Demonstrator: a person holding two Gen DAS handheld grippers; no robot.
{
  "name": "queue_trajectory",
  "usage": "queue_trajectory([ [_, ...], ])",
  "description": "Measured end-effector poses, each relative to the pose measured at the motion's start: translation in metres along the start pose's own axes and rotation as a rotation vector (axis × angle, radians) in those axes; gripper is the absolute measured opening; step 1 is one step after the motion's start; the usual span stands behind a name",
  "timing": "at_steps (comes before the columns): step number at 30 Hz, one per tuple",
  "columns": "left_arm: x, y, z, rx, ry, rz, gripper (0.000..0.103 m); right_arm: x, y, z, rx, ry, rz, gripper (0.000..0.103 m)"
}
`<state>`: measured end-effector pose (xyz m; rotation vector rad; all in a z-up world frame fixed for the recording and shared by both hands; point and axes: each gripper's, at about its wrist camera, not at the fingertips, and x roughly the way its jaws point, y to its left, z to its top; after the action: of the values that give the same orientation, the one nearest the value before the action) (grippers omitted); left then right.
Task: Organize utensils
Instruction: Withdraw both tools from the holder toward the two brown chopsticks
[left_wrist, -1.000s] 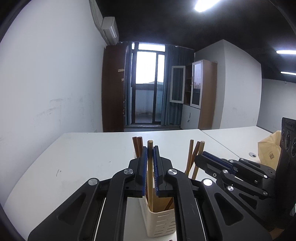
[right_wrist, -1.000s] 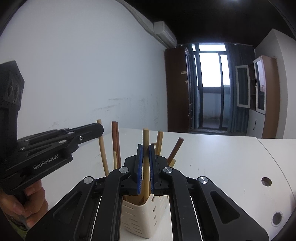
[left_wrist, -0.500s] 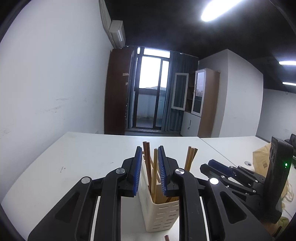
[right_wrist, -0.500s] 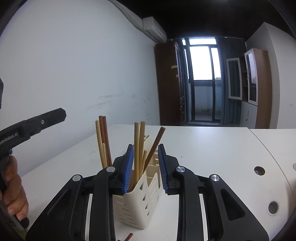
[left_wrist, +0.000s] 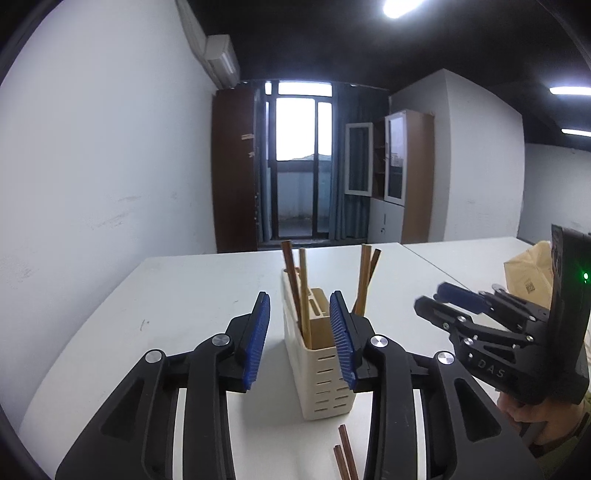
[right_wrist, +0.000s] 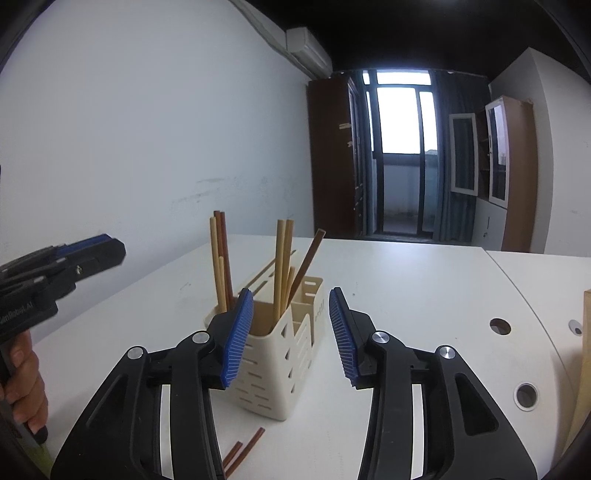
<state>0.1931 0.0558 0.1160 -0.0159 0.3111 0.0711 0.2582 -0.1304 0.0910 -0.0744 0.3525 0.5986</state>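
A cream slotted utensil holder (left_wrist: 320, 373) (right_wrist: 275, 363) stands on the white table with several light and dark wooden chopsticks (left_wrist: 303, 295) (right_wrist: 281, 271) upright in it. My left gripper (left_wrist: 300, 341) is just in front of the holder; its jaws are opening and nothing is between the pads. My right gripper (right_wrist: 291, 336) is also drawn back from the holder, jaws opening, with no chopstick between them. Two dark chopsticks (left_wrist: 345, 458) (right_wrist: 243, 450) lie flat on the table in front of the holder. Each gripper shows at the edge of the other's view, as the right gripper (left_wrist: 458, 306) and the left gripper (right_wrist: 92, 249).
A brown paper bag (left_wrist: 528, 275) sits on the table at the right. The white table (right_wrist: 424, 295) has round cable holes (right_wrist: 500, 326) on its right side. A hand (right_wrist: 26, 387) holds the left gripper's handle. A wall is close on the left.
Both grippers have let go of the chopsticks they held over the holder, opened, and drawn back from it. The released chopsticks now stand in the holder.
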Motion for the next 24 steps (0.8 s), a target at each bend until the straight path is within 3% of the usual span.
queue_trajectory([
  [5, -0.008, -0.004, -0.012, 0.023, 0.038, -0.002, 0.042, -0.007, 0.004, -0.011, -0.01, 0.041, 0.002, 0.05],
  [24, 0.0, 0.012, -0.075, -0.024, 0.196, -0.004, 0.044, 0.016, 0.02, -0.079, 0.006, 0.272, 0.011, 0.058],
])
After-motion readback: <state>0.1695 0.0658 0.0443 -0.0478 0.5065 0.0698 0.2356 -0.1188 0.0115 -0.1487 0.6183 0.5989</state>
